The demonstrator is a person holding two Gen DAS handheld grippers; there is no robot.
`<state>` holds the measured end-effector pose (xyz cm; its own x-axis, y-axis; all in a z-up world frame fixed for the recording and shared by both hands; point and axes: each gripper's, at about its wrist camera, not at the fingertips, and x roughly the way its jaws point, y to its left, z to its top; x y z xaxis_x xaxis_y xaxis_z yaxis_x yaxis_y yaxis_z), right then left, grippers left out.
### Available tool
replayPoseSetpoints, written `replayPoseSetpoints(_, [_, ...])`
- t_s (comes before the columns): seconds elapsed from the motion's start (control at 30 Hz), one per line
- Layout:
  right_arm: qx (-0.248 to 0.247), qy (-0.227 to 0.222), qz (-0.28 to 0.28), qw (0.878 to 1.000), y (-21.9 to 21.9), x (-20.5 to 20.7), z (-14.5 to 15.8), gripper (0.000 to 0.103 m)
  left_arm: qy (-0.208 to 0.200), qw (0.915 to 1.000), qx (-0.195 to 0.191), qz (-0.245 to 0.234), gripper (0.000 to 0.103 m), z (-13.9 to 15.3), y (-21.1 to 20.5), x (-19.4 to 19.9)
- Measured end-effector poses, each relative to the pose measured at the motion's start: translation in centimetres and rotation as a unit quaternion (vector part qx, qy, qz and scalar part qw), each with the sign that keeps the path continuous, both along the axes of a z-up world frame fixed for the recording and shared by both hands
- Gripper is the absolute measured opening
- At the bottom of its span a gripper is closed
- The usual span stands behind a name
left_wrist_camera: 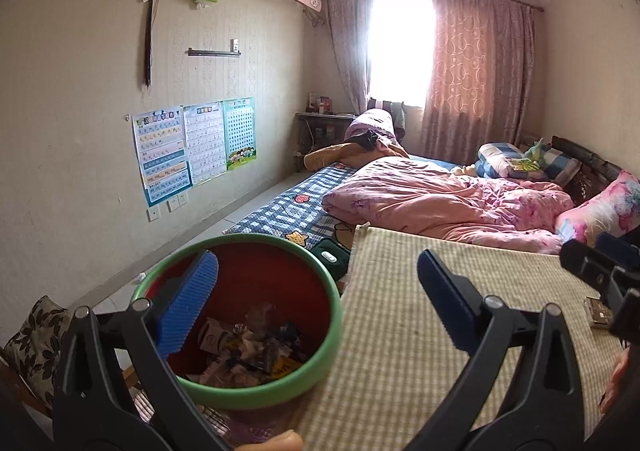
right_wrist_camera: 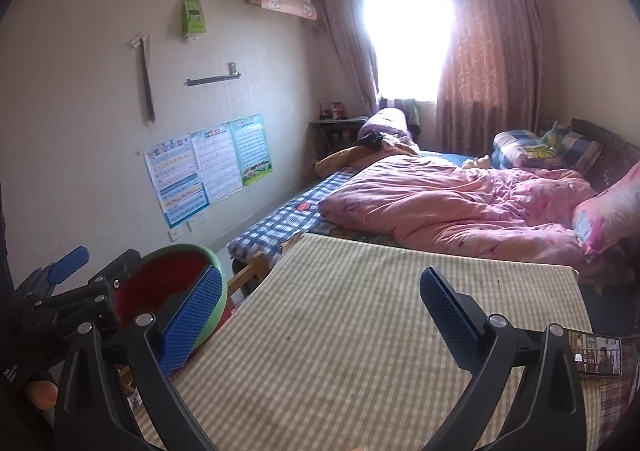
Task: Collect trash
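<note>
A red trash bin with a green rim [left_wrist_camera: 320, 343] stands at the left edge of the table, with crumpled wrappers and paper scraps [left_wrist_camera: 248, 351] in its bottom. My left gripper [left_wrist_camera: 318, 267] is open above the bin's right rim and the table edge, with nothing between its blue pads. My right gripper [right_wrist_camera: 320, 283] is open over the green-checked tablecloth [right_wrist_camera: 360, 331] and holds nothing. In the right wrist view the bin [right_wrist_camera: 172, 275] lies at the left, and the left gripper [right_wrist_camera: 100, 263] hangs beside it. The right gripper [left_wrist_camera: 596, 251] shows at the right edge of the left wrist view.
A phone [right_wrist_camera: 598, 355] with its screen lit lies at the table's right edge. Beyond the table is a bed with a pink quilt [right_wrist_camera: 460, 207] and pillows. A chair with a leaf-patterned cushion [left_wrist_camera: 36, 343] stands left of the bin. A poster-covered wall runs along the left.
</note>
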<state>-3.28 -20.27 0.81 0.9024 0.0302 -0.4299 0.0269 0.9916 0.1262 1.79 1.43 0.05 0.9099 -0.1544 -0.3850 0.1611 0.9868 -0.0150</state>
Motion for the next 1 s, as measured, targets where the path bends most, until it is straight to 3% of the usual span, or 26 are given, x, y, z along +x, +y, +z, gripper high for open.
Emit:
replayPoseSetpoints(0.53, [0.014, 0.018, 0.045, 0.999, -1.1, -1.3, -0.2, 0.096, 0.006, 0.9998, 0.002, 0.018, 0.098, 0.0, -1.7, -2.1])
replayPoseSetpoints(1.0, [0.022, 0.034, 0.037, 0.998, -2.9, -1.8, -1.2, 0.096, 0.020, 0.9997, -0.004, 0.011, 0.098, -0.2, -2.7, -2.1])
